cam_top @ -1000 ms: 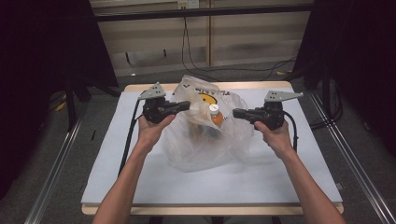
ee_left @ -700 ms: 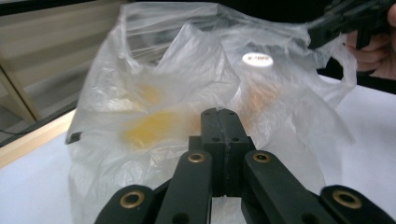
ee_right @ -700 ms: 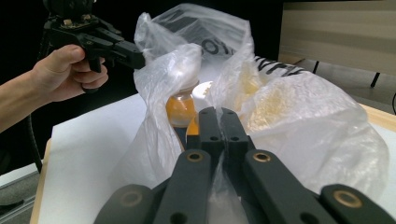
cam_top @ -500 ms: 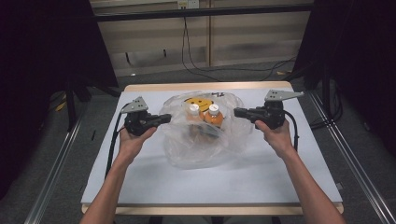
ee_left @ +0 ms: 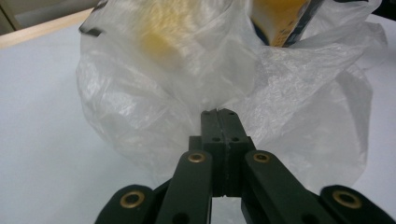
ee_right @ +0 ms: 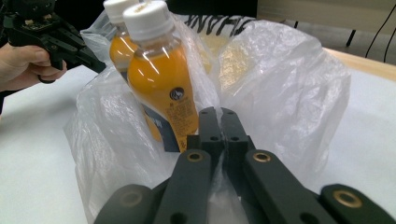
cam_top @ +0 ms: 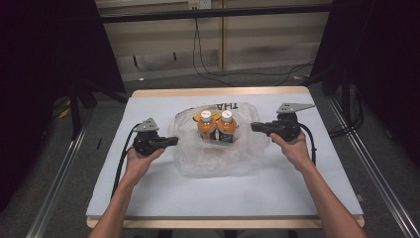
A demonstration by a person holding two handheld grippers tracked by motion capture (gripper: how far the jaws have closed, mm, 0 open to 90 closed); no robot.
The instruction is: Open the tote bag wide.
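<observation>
1. My left claw (cam_top: 171,142) sits at about 9 o'clock of the plastic bag (cam_top: 218,148), its jaws pressed fully together in the left gripper view (ee_left: 219,116). The tip lies right at the bag's crinkled film (ee_left: 196,84), but I cannot tell whether any plastic is pinched between the jaws.
2. My right claw (cam_top: 255,127) is at about 3 o'clock of the bag, jaws likewise closed flat against each other in the right gripper view (ee_right: 218,116). The tips press into the film; whether they hold a fold, I cannot tell.
3. The bag lies on the white desk (cam_top: 297,193), a little toward 12 o'clock of its centre, its mouth spread open between both claws.
4. Two orange bottles (cam_top: 217,127) with white caps stand upright side by side inside the bag, touching each other.
5. From the right claw's camera, the nearer bottle (ee_right: 163,79) stands just at 11 o'clock of the jaw tips, with my left hand (ee_right: 23,63) beyond it.
</observation>
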